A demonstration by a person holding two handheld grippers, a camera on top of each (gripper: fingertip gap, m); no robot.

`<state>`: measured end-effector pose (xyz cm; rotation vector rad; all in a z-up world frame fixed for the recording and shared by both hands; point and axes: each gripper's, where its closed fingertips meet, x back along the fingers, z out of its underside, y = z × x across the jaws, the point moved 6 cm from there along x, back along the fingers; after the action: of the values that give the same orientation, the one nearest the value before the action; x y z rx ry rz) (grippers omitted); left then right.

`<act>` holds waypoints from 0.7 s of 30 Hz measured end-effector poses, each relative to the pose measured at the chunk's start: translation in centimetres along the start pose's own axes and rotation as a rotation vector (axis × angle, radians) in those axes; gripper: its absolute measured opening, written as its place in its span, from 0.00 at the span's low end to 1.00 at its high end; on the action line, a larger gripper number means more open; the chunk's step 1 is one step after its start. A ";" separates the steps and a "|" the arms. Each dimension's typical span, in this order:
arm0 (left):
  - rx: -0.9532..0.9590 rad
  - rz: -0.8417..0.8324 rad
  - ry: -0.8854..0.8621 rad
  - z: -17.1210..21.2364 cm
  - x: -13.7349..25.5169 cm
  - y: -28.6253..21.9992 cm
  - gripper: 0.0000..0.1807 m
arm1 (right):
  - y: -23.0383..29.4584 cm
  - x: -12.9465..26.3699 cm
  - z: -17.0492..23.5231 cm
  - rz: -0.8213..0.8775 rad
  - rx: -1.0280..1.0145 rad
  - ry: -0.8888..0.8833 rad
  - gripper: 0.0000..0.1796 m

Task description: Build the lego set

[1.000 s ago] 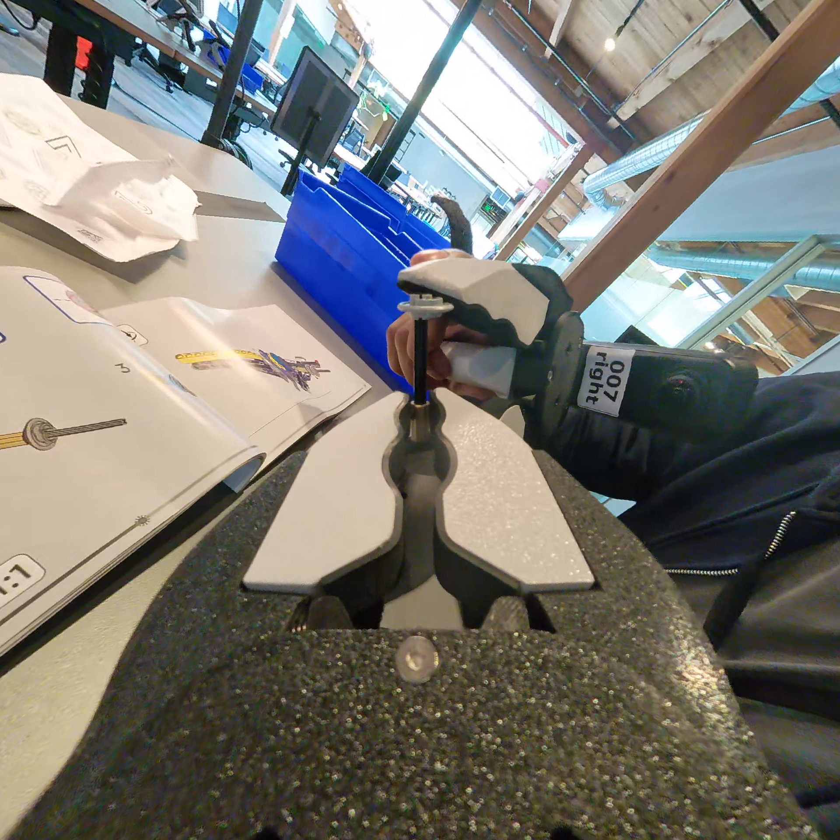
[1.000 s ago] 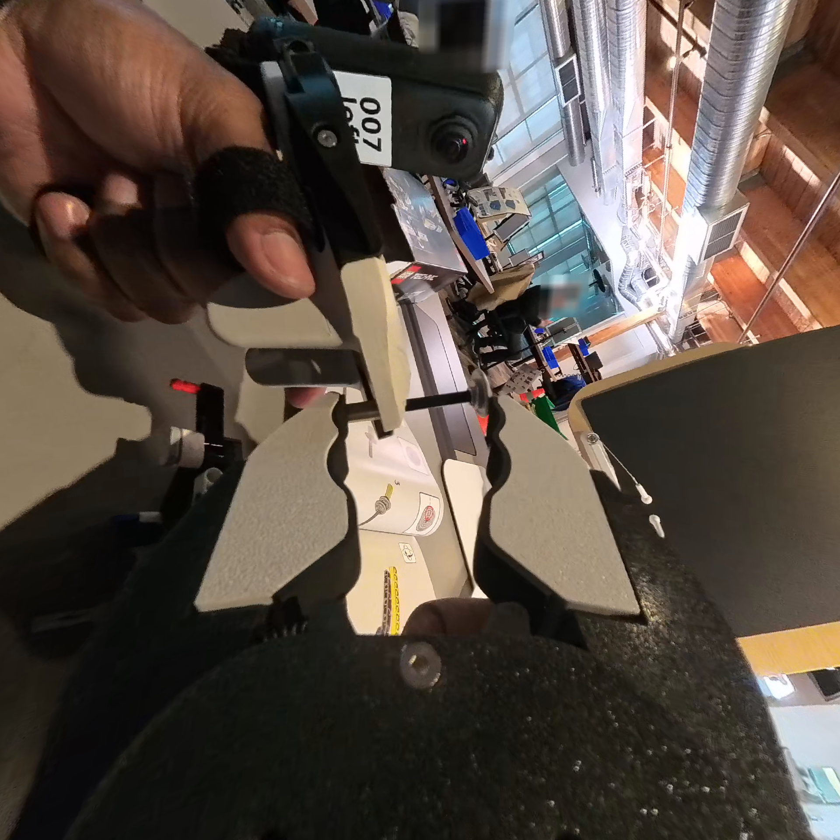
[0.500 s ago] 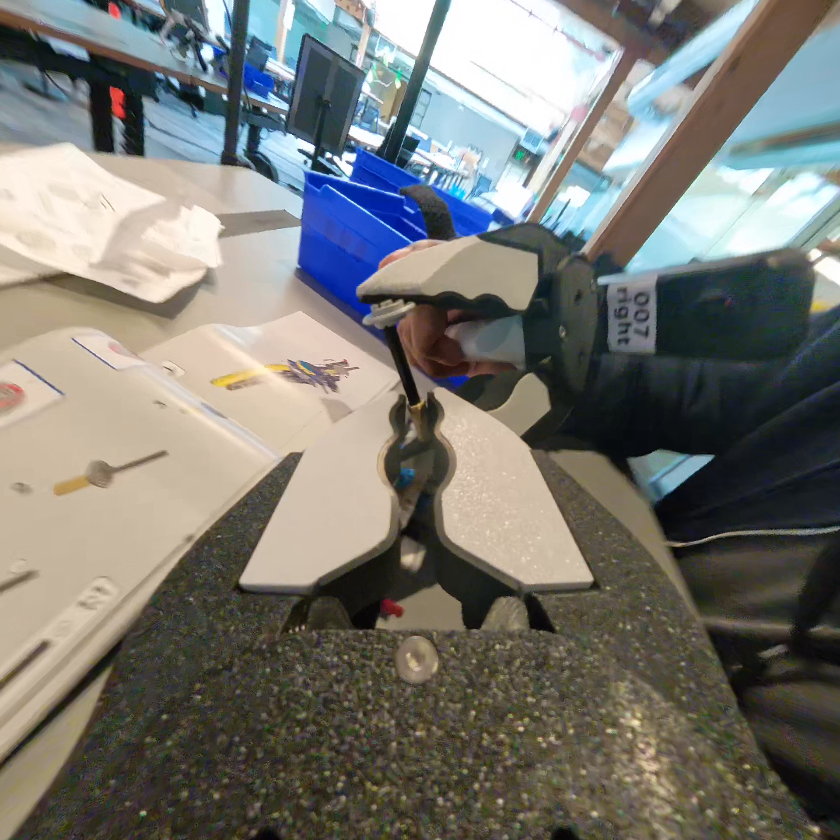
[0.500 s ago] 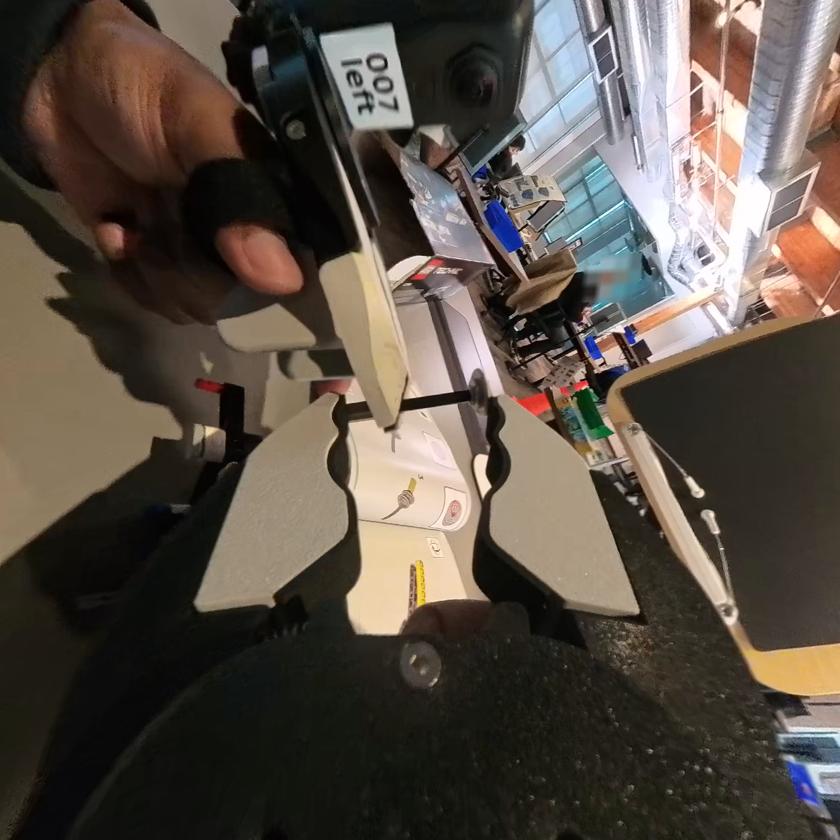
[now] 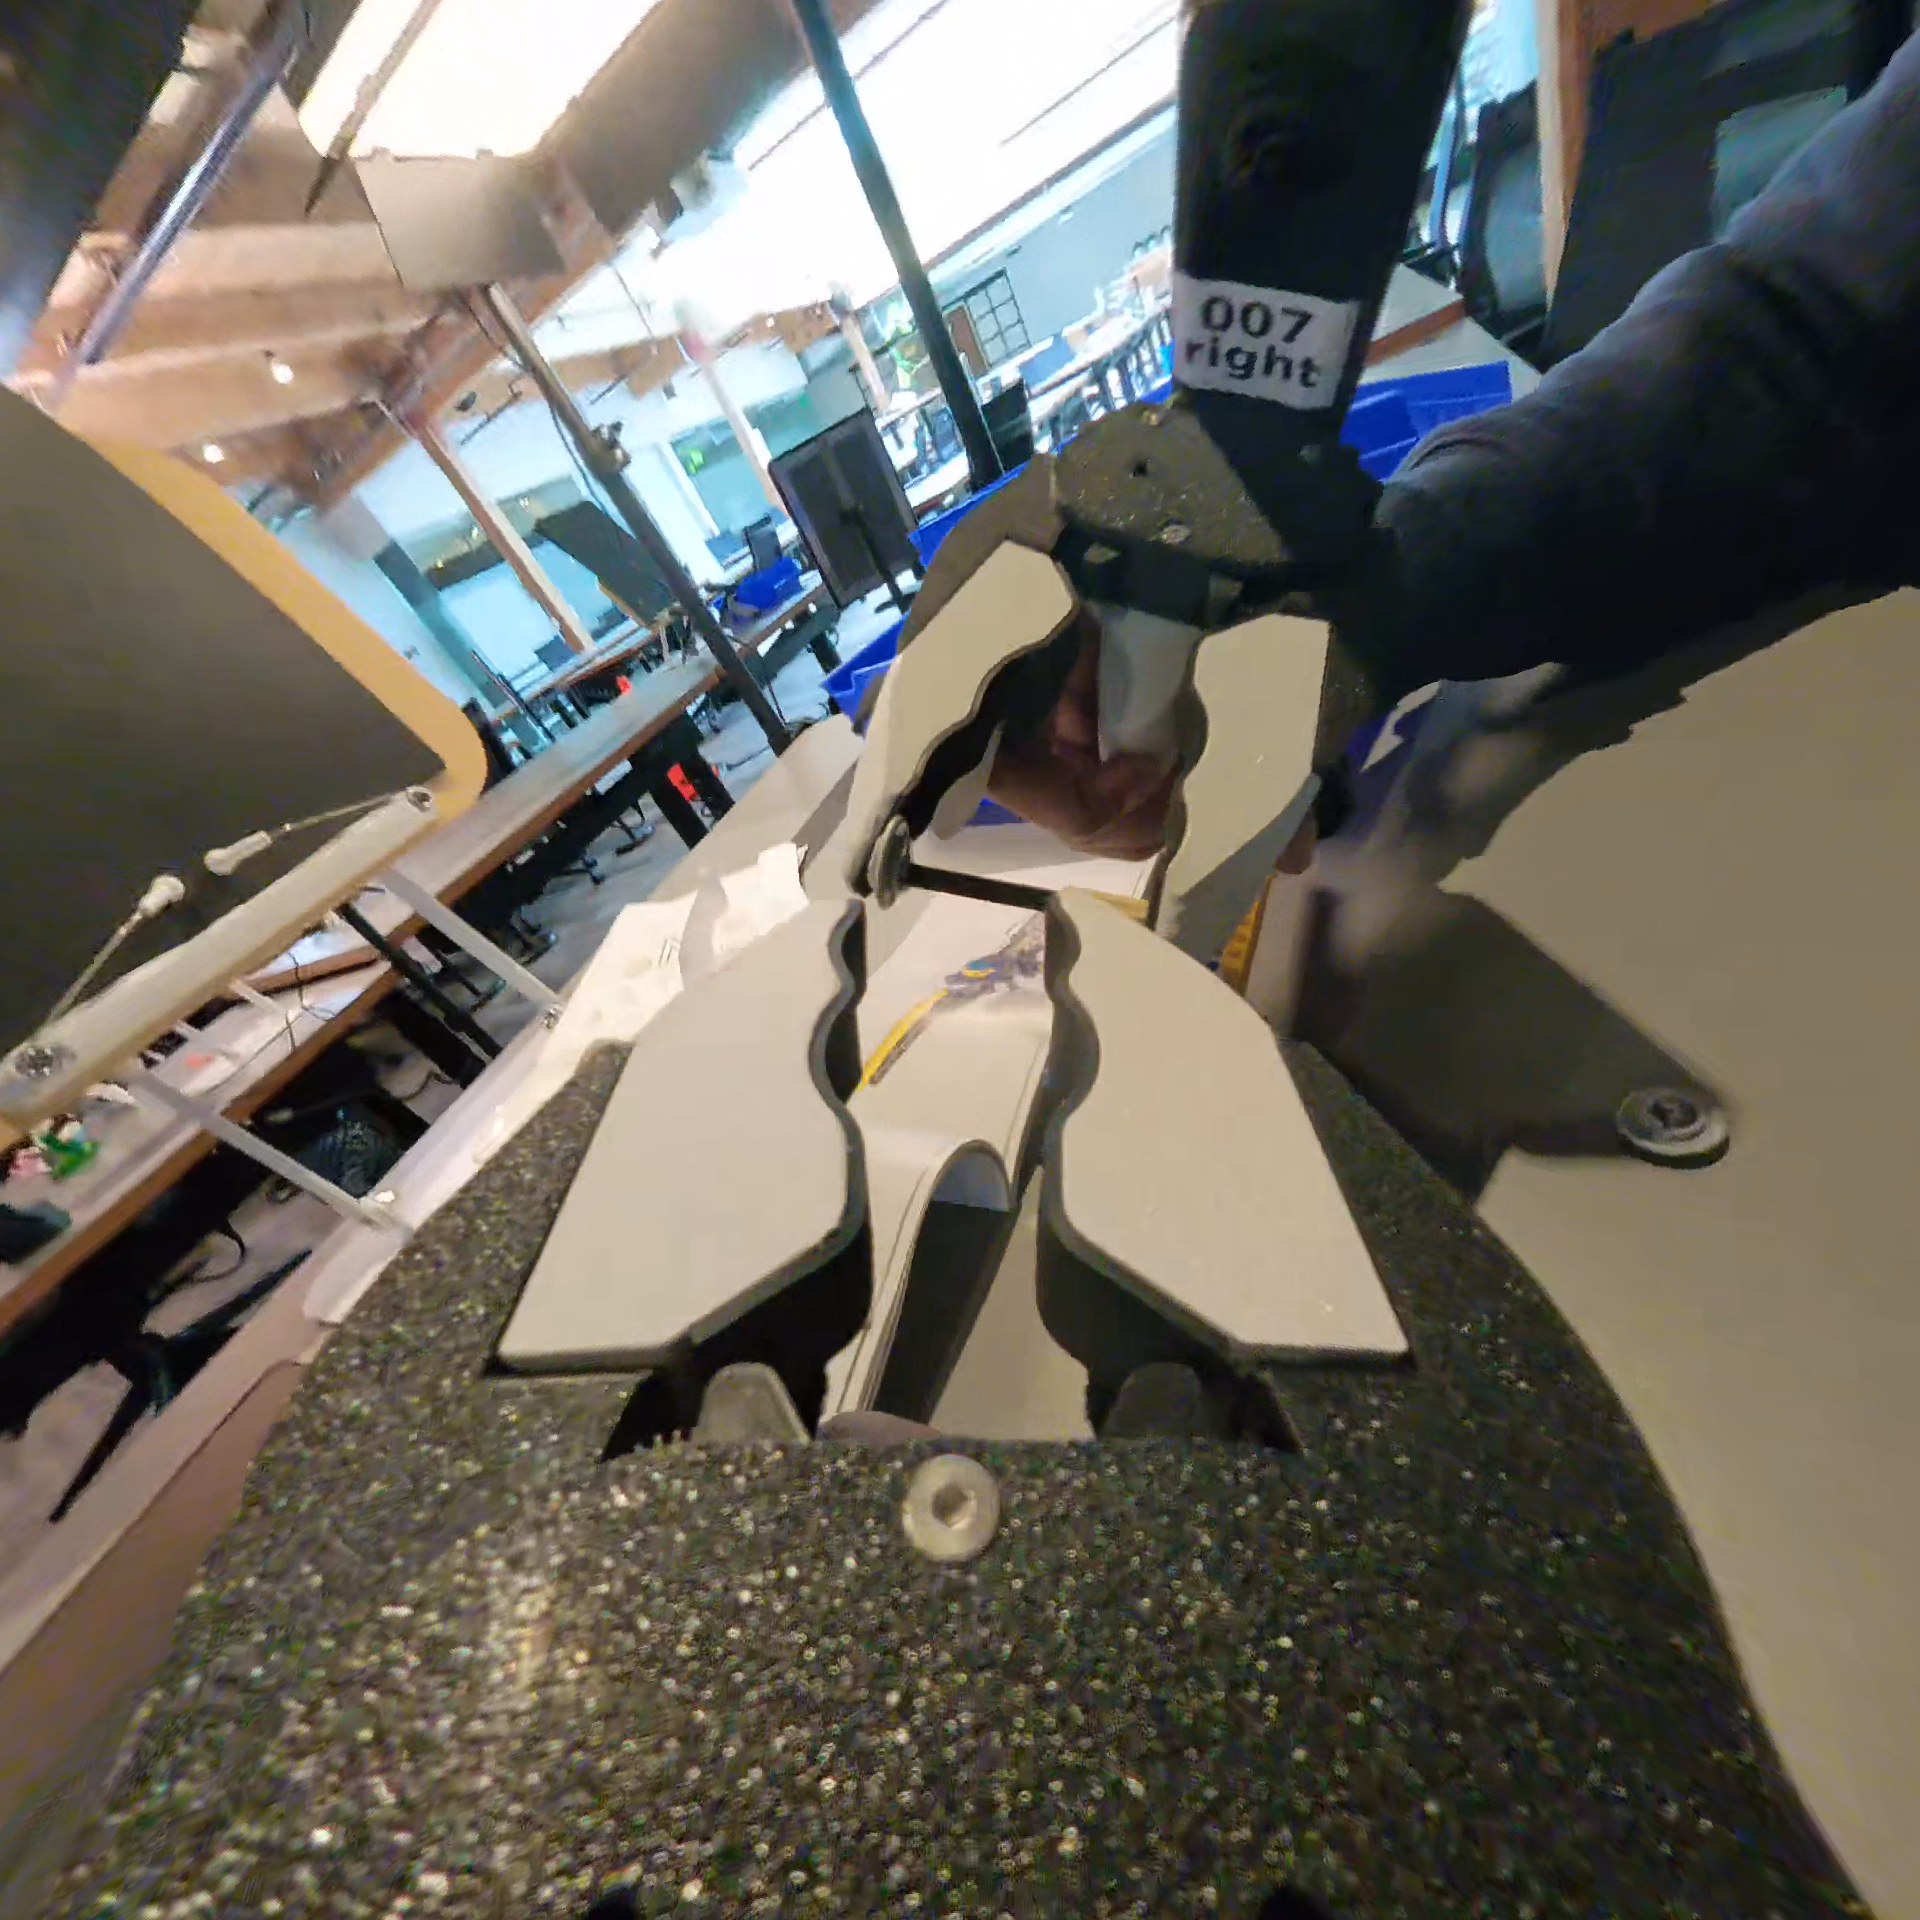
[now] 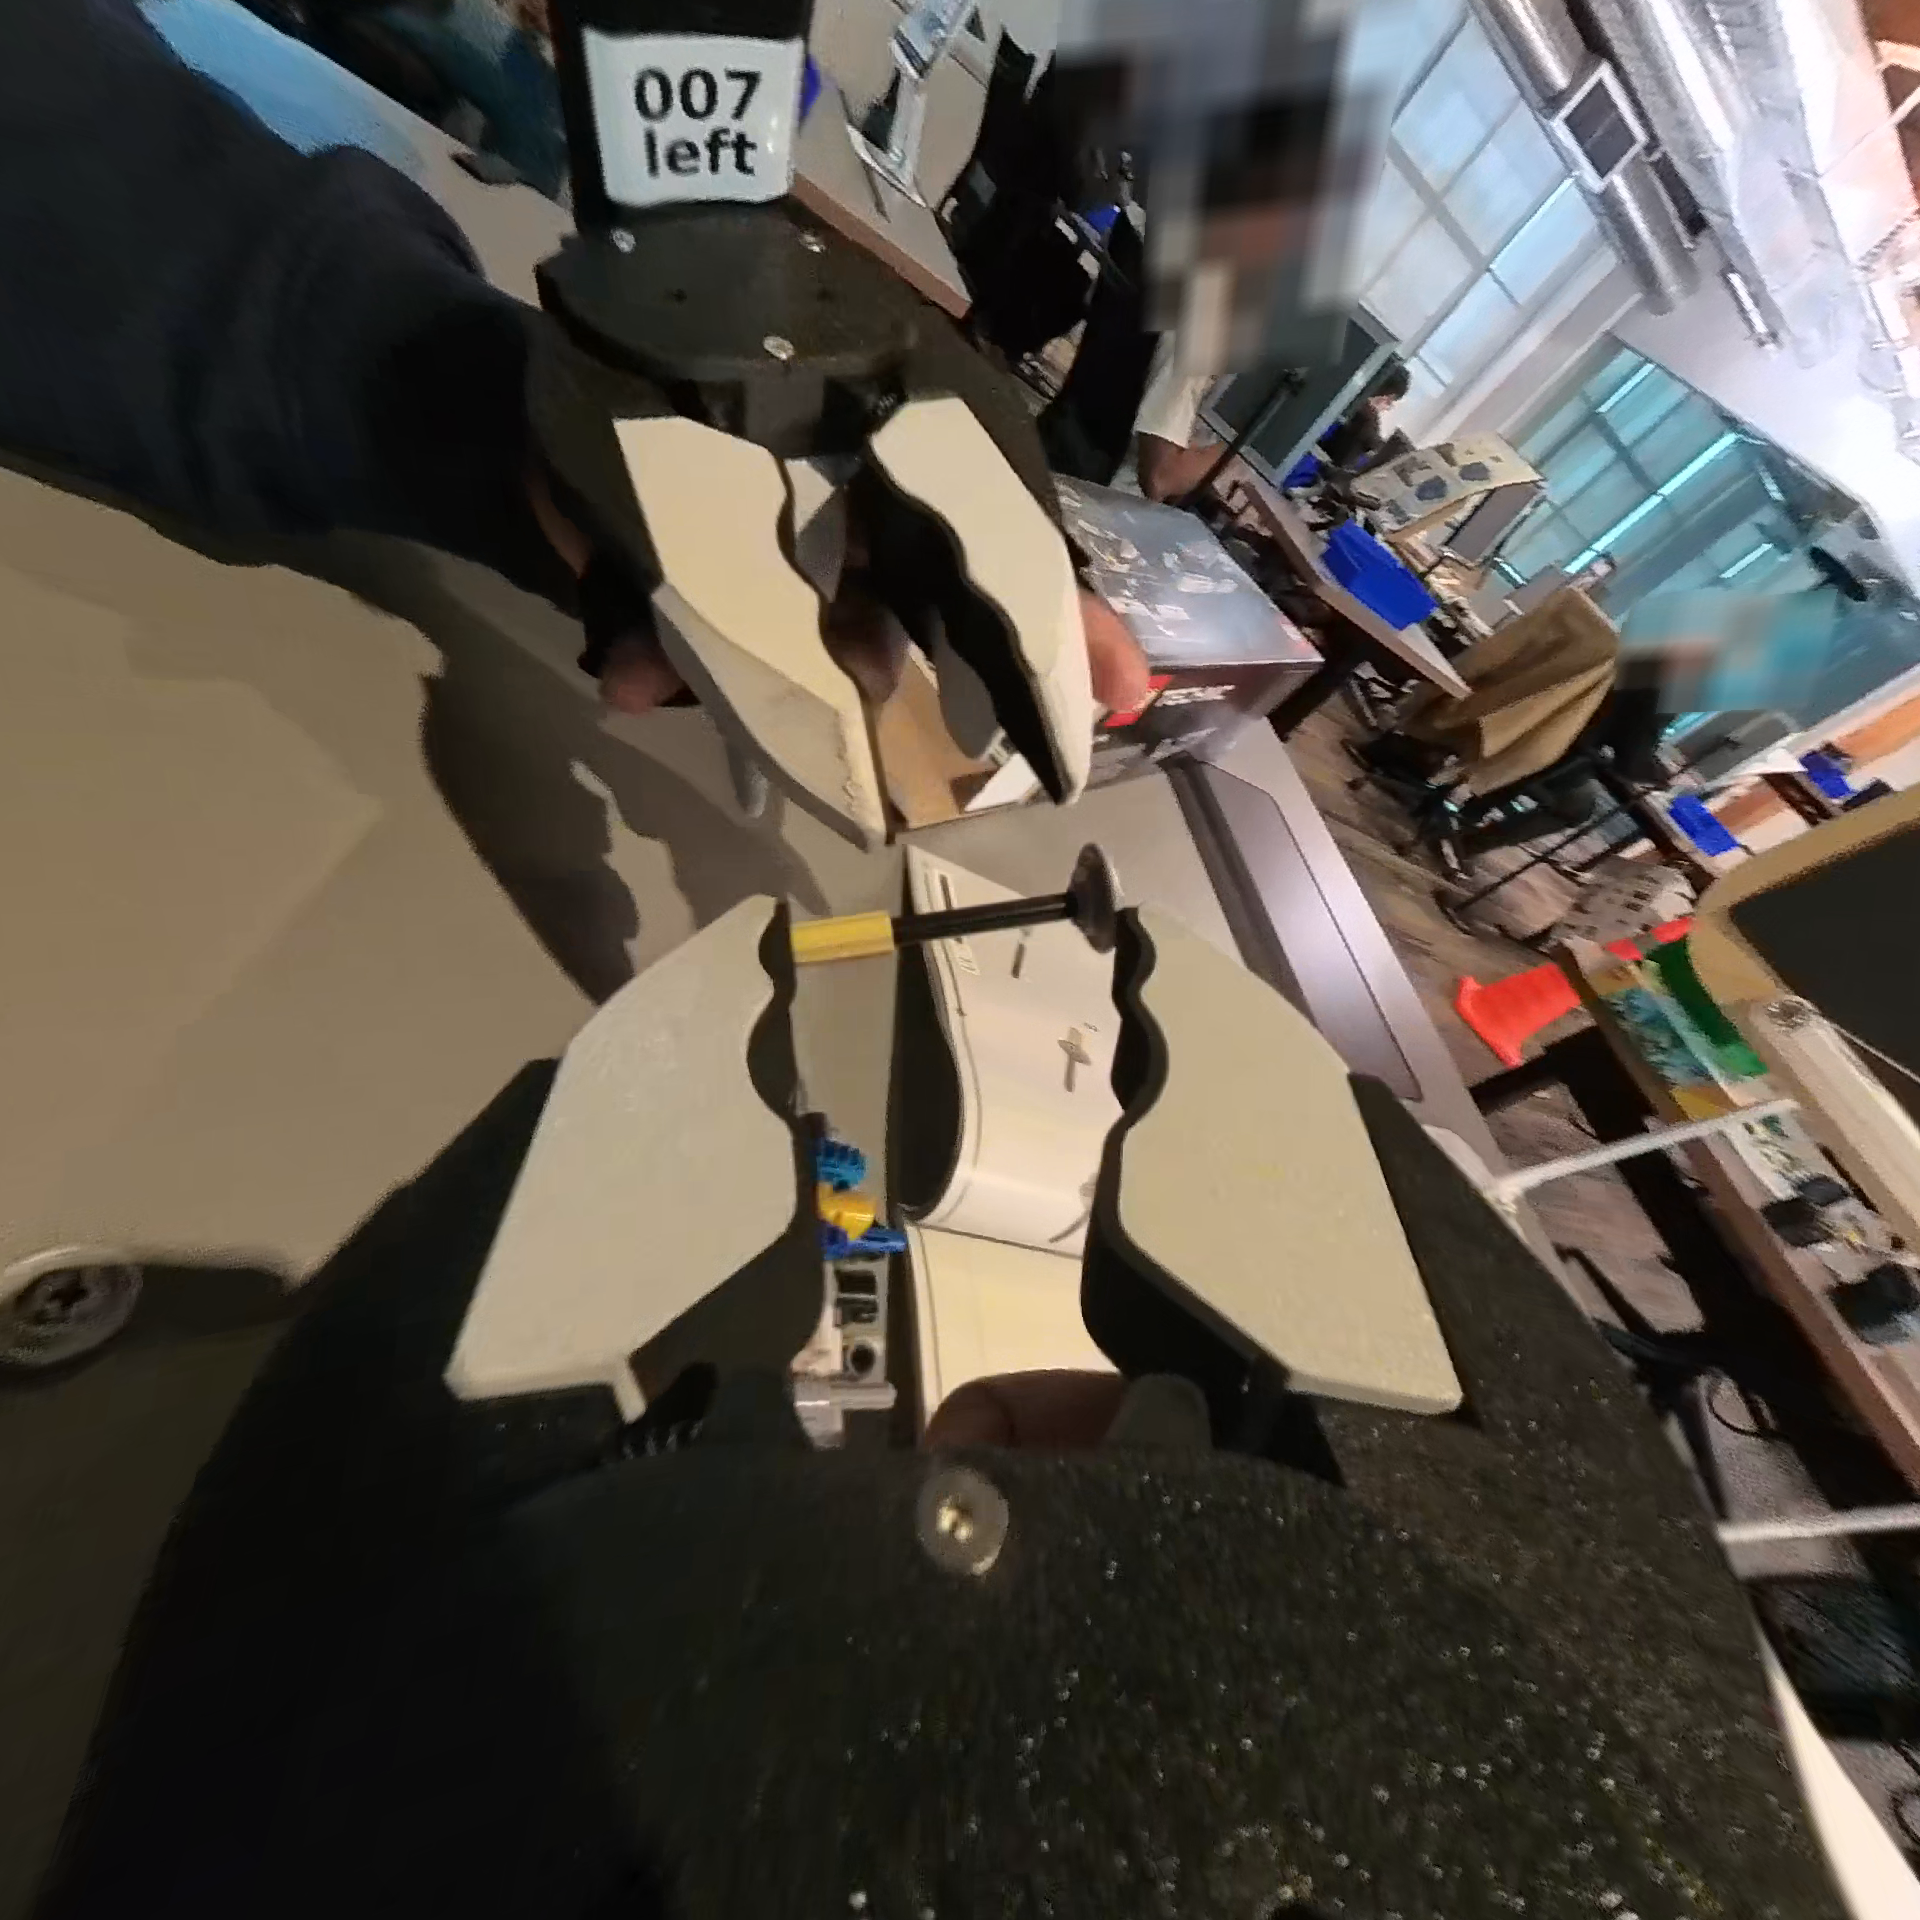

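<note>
Open-plan workshop hall. Ceiling: exposed timber beams (image 5: pixel 156 301) and silver ventilation ducts (image 6: pixel 1621 135) are seen overhead, with bright strip lighting (image 5: pixel 540 73). Windows: tall glazed panels (image 6: pixel 1558 312) are set along the far wall. Furniture: long rows of dark-legged desks (image 5: pixel 623 717) are ranged behind, blue storage bins (image 5: pixel 1444 405) and a black monitor (image 5: pixel 842 509) among them. Black steel columns (image 5: pixel 883 229) are noted. An orange cone (image 6: pixel 1517 1008) is placed on the floor.
</note>
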<state>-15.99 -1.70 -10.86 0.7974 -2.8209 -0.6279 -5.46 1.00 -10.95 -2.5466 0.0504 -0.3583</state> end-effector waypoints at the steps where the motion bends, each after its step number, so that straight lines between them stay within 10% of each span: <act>1: -0.012 0.005 -0.004 -0.1 0.0 -0.1 0.19 | 0.1 0.0 -0.1 -0.014 -0.004 -0.008 0.33; 21: -0.033 -0.029 -0.009 0.4 -0.3 -0.5 0.03 | 1.3 -0.1 -0.3 -0.094 0.018 -0.021 0.33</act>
<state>-15.61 -1.77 -11.41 0.8327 -2.8040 -0.6825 -5.58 -0.25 -11.47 -2.5405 -0.0807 -0.3661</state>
